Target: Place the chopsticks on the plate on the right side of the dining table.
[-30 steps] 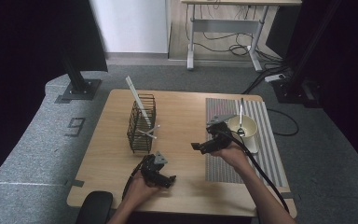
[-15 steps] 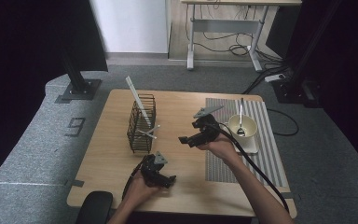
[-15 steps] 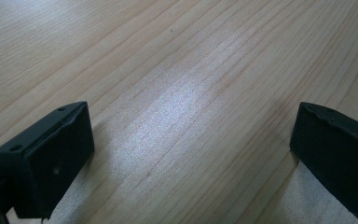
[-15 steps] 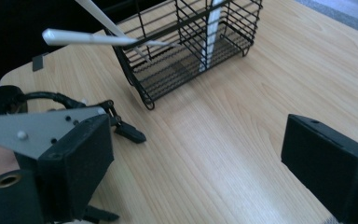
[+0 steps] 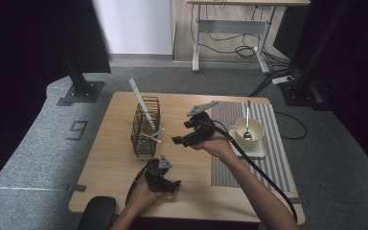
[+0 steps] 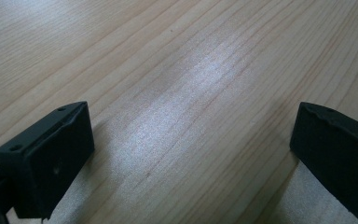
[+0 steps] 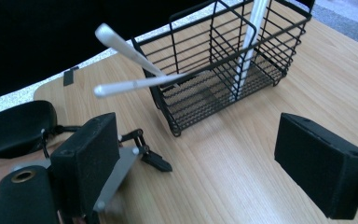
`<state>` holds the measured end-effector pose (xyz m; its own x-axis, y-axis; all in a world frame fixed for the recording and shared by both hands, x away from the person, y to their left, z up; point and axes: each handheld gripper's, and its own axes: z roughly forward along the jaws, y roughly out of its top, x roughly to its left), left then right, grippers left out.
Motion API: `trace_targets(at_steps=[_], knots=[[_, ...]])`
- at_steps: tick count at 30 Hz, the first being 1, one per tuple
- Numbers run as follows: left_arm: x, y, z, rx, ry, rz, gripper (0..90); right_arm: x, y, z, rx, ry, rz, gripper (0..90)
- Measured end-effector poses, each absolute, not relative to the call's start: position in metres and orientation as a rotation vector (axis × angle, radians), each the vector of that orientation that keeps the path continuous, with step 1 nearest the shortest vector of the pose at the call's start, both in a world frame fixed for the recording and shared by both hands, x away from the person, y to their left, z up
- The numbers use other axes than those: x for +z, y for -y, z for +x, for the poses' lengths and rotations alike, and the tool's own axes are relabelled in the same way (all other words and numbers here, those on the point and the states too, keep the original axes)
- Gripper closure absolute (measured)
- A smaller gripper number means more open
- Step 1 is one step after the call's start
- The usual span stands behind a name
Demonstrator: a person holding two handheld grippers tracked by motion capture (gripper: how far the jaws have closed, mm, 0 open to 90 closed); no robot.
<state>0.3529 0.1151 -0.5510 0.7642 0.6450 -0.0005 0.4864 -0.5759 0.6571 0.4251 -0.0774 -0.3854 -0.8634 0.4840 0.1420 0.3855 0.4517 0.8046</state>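
A black wire basket (image 5: 143, 127) (image 7: 223, 60) stands on the left half of the wooden table (image 5: 110, 163). A long white stick (image 5: 138, 96) (image 7: 250, 42) leans upright in it. Two shorter white handles (image 5: 153, 135) (image 7: 135, 84) poke out of its near end. My right gripper (image 5: 182, 133) (image 7: 205, 158) hovers just right of the basket and points at it; its jaws are open and have just been closing a little, with nothing between them. My left gripper (image 5: 172, 184) (image 6: 191, 154) rests low by the front edge, open over bare wood.
A cream bowl (image 5: 248, 128) with a spoon in it sits on a white square plate (image 5: 256, 151), on a striped mat (image 5: 278, 158) at the right. The right gripper's cable runs back along the forearm. A dark round object (image 5: 96, 213) sits at the front left corner.
My right gripper has moved left from beside the bowl toward the basket and risen a little. The left gripper has kept still.
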Motion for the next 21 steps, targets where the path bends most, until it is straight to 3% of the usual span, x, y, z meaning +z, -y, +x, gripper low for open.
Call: trace_targets(at_steps=[14, 21], knots=[[-0.551, -0.115, 0.353, 0.314, -0.842, 2.3, 0.0, -0.376, 0.043, 0.43, 1.388, -2.608, 0.758, 24.4], [-0.551, -0.115, 0.353, 0.314, -0.843, 2.298, 0.0, -0.377, 0.03, 0.432, 1.384, -2.641, 0.708, 42.5]])
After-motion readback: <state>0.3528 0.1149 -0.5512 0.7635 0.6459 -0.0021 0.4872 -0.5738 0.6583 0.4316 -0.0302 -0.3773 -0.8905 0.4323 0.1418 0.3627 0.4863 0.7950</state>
